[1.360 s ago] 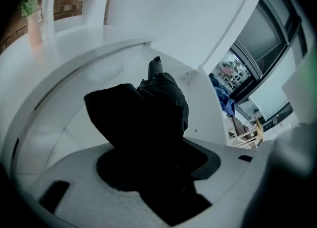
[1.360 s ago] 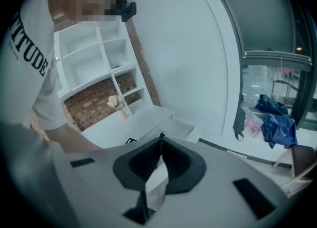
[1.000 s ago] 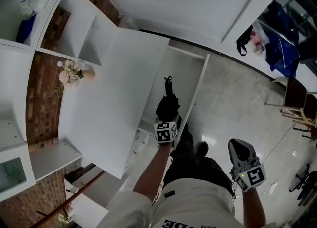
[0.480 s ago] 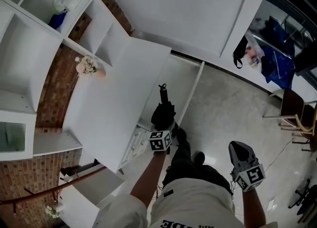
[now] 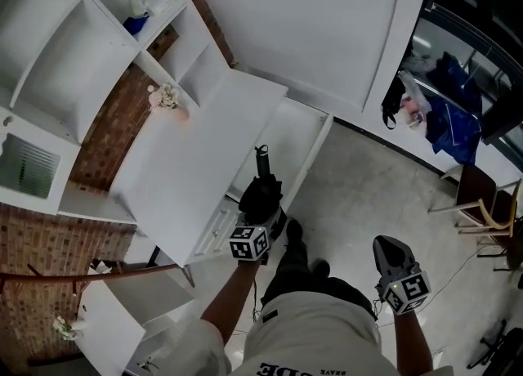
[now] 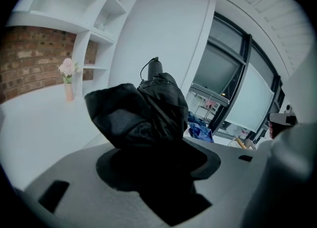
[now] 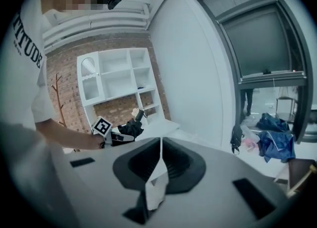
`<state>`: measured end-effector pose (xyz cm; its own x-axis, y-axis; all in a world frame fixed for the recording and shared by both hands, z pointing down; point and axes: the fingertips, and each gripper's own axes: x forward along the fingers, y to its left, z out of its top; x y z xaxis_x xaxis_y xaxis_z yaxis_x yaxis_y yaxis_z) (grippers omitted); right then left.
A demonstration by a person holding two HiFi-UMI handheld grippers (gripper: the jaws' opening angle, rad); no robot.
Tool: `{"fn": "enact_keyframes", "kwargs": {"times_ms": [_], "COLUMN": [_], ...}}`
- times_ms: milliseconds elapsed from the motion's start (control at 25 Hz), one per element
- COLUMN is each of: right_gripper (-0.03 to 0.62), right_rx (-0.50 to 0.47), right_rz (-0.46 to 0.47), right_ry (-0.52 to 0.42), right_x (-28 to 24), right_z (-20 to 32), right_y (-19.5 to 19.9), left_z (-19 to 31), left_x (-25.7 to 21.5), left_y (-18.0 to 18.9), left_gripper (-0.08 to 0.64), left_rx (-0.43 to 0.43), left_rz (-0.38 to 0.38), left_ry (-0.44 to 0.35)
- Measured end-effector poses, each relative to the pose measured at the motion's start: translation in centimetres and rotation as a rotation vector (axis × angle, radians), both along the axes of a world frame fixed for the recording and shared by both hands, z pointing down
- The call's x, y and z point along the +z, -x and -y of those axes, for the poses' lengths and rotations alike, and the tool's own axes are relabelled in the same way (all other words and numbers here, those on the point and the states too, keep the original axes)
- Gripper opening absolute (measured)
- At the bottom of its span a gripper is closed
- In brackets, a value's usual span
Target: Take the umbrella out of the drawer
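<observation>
looking down from the person's head, the left gripper [image 5: 261,212] grasps a folded black umbrella [image 5: 261,190] by its bunched fabric, with the short handle pointing away from the person. in this view the umbrella hangs over the near end of an open white drawer [image 5: 298,133], just beside a white cabinet top [image 5: 184,178]. the left gripper view shows the jaws clenched on the dark fabric [image 6: 143,113], which fills the gap between them, with the cabinet top lower at the left. a small vase of pink flowers [image 5: 167,98] stands at the far edge of that top, below white wall shelves [image 5: 73,47] on a brick wall. the right gripper [image 5: 392,250] is well apart at the person's right, over the pale floor; its own view shows the jaws pressed together with nothing between them [image 7: 159,162]. a wooden chair [image 5: 478,203] and blue clothing [image 5: 451,125] sit at the far right.
</observation>
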<state>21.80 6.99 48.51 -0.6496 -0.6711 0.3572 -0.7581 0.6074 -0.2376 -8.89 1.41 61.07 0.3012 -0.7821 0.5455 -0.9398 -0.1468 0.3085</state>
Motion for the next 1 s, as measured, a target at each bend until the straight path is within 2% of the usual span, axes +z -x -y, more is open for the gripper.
{"fn": "enact_keyframes", "kwargs": {"times_ms": [200, 480, 1000], "right_gripper": [0.033, 0.033, 0.034], "right_rx": [-0.045, -0.112, -0.104], "right_rz": [0.016, 0.047, 0.08], "right_ry": [-0.009, -0.012, -0.049], "right_x": [-0.5, -0.6, -3.0], "right_z": [-2.2, -4.3, -5.1], "right_y": [-0.5, 0.6, 4.3], "left_z": [-4.5, -10.3, -17.3], "left_x": [-4.8, -10.6, -18.1], "left_y": [-0.9, -1.5, 2.7], "left_gripper": [0.253, 0.253, 0.253], "left_rx": [0.022, -0.022, -0.07], "left_rz": [-0.008, -0.101, -0.153], "left_ry": [-0.073, -0.166, -0.291]}}
